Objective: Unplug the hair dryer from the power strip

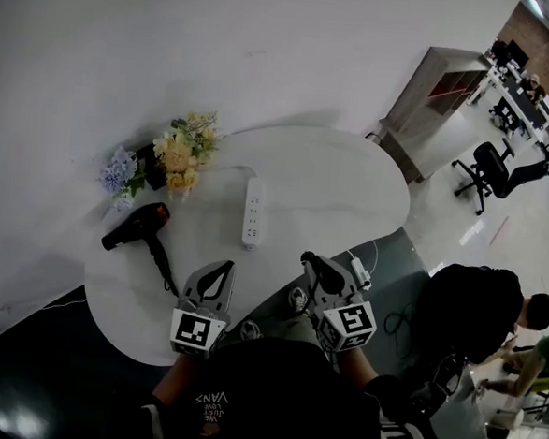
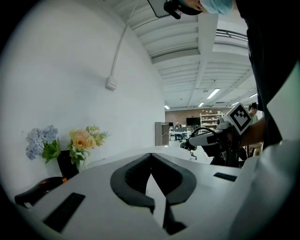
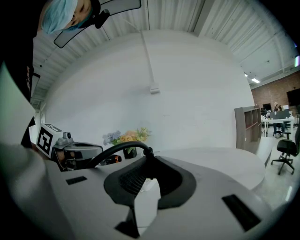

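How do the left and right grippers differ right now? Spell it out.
The left gripper is shut with nothing between its jaws; the right gripper is shut on the hair dryer's black plug. A cord arcs away from the right gripper; none leaves the left gripper. Both point across the white table.

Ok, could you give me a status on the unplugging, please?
Left tongs shut, empty. Right tongs shut on hair dryer plug, clear of power strip. Nothing in the way.
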{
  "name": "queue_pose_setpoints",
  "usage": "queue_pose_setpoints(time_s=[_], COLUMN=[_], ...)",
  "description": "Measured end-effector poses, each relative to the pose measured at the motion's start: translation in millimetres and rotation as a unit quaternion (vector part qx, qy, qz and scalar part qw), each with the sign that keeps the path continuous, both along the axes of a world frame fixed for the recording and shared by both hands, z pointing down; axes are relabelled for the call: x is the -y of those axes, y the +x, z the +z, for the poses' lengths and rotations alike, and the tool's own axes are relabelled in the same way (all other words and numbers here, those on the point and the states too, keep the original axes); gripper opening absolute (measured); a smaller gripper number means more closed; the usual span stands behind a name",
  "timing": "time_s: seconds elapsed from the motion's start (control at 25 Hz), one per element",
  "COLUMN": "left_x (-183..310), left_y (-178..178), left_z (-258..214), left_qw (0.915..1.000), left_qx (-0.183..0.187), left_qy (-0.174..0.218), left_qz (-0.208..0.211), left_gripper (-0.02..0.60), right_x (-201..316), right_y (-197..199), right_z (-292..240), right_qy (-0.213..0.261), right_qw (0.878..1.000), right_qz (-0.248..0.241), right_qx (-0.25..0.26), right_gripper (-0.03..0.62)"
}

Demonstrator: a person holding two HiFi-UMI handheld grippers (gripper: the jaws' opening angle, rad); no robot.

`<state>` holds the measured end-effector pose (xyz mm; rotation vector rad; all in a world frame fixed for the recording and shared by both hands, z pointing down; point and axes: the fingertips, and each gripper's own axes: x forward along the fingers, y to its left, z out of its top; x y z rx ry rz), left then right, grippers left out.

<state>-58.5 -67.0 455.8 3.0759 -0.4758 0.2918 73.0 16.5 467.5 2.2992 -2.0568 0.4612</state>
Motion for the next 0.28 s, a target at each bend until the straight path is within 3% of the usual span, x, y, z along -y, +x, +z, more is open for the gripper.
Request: queue_pose_setpoints(time_s=[0.28], left_x=[4.6], left_y=[4.0], left_z=[0.2], left_qw=[1.0], left_qx=[-0.001], left_qy=[-0.008], left_qz=[0.003], left_gripper=[0.018], right_x=[4.8], right_y=[3.3], right_z=[1.2], right_qy=[0.004], right_qw=[1.0], right_qz=[0.005], right_qx=[0.01], right_gripper=[0.072])
